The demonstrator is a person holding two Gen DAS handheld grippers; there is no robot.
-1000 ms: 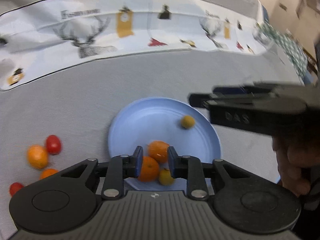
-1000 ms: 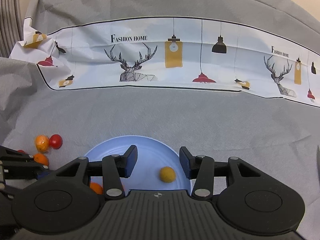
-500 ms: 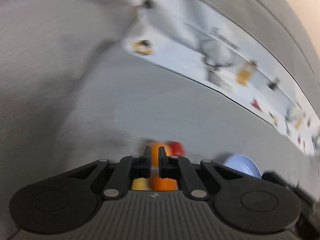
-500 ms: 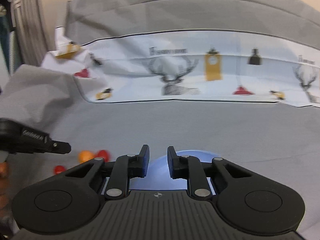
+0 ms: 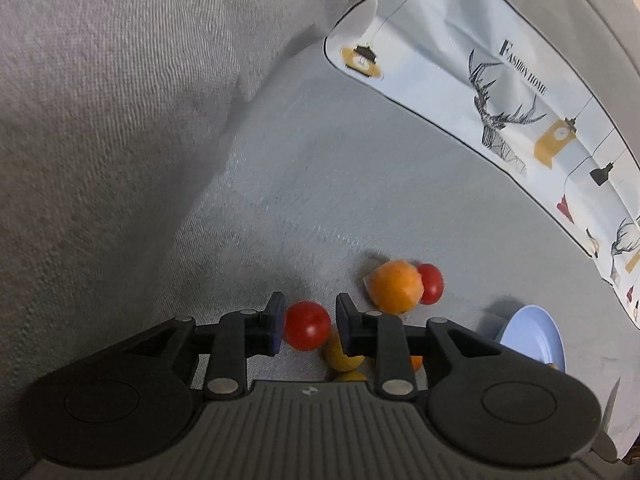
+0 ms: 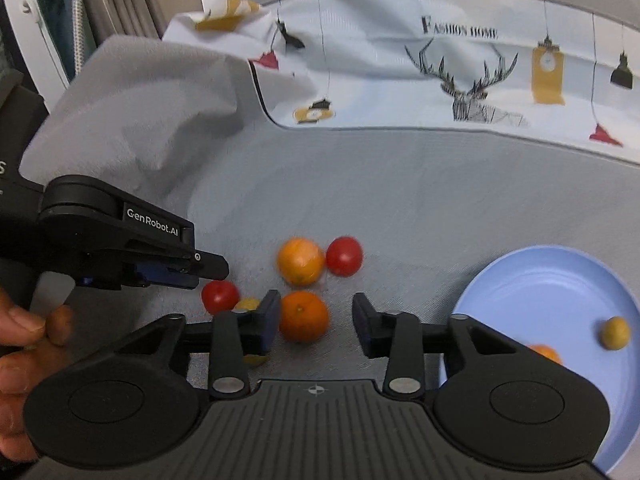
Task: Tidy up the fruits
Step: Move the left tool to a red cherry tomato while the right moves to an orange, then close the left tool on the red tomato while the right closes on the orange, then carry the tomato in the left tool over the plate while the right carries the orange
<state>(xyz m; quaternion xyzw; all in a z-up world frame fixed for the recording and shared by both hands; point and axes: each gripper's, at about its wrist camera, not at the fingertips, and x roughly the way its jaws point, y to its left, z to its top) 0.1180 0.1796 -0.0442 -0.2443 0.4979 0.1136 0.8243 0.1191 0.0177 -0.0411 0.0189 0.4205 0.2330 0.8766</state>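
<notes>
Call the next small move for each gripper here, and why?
Probably close: the left gripper, jaws just opening, brackets the red tomato, and the right gripper, also opening, frames the orange without pinching. Both fruits sit on the grey cloth, outside the blue plate.

Left black two-finger gripper (image 5: 310,326): tilted steeply downward, jaws part-open and just been opening; blue-padded fingers (image 5: 276,326) stand clear on either side of a fruit, not pressing it. In the right wrist view it reaches in from the left, gripped by a bare hand (image 6: 24,344).

Right black two-finger gripper (image 6: 314,322): angled downward, jaws just been opening, wider apart; nothing clamped.
</notes>
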